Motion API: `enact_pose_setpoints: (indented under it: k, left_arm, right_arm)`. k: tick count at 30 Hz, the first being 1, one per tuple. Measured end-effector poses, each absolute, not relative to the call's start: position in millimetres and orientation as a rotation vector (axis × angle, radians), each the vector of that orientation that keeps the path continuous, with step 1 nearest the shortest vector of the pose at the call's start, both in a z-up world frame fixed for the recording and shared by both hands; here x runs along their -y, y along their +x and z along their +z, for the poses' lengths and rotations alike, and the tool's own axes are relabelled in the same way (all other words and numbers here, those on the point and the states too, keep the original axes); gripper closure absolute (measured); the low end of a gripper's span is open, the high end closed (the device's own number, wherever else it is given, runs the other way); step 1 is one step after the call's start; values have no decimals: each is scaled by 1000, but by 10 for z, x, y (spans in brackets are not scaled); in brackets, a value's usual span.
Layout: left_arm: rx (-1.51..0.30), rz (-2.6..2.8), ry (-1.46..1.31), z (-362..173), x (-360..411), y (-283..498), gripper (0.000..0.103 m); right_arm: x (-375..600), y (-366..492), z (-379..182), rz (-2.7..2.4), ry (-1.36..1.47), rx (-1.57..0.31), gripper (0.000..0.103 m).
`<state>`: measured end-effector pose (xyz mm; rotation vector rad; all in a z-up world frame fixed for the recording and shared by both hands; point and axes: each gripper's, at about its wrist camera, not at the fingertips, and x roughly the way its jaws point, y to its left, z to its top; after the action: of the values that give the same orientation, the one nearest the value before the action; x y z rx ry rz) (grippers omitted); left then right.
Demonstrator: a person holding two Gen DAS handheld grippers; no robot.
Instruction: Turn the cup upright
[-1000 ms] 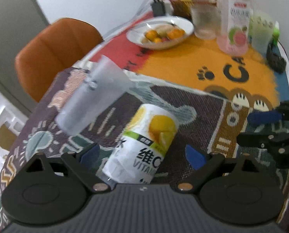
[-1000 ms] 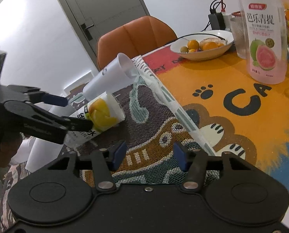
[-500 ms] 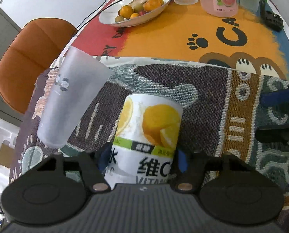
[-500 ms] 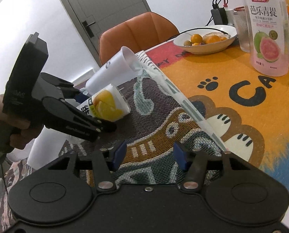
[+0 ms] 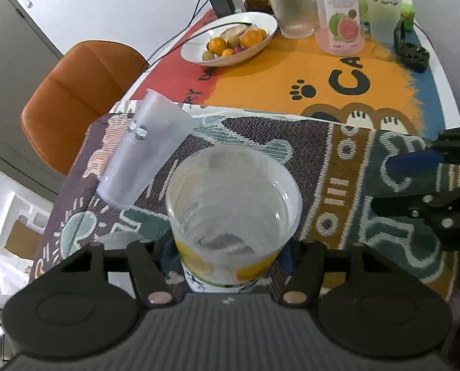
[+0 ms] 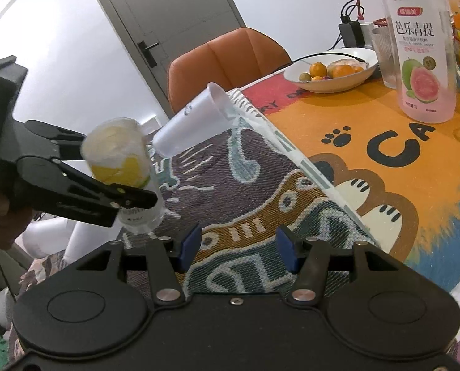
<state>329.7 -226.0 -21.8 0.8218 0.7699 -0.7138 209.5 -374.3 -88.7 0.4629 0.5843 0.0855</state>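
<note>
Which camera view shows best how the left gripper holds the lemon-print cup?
The right wrist view: it shows the left gripper from the side, clamped across the lemon-print cup wall. The left wrist view looks into the cup's open mouth, which hides most of the fingers.

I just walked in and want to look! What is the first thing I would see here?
First you'd see the lemon cup, gripped by the left gripper and held mouth-up over the woven mat. Beside it a frosted cup is lying tipped on the mat. Farther back on the orange cloth stand a bowl of fruit and a pink guava bottle.
</note>
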Motion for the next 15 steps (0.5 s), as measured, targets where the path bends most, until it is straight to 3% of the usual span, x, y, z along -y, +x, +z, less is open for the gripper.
enact_pose_setpoints:
  k: [15]
  left_arm:
    - [-751,-619,823,109,1789,2634,41]
  right_arm:
    - [3525,1842,-755,186,444,-546,48]
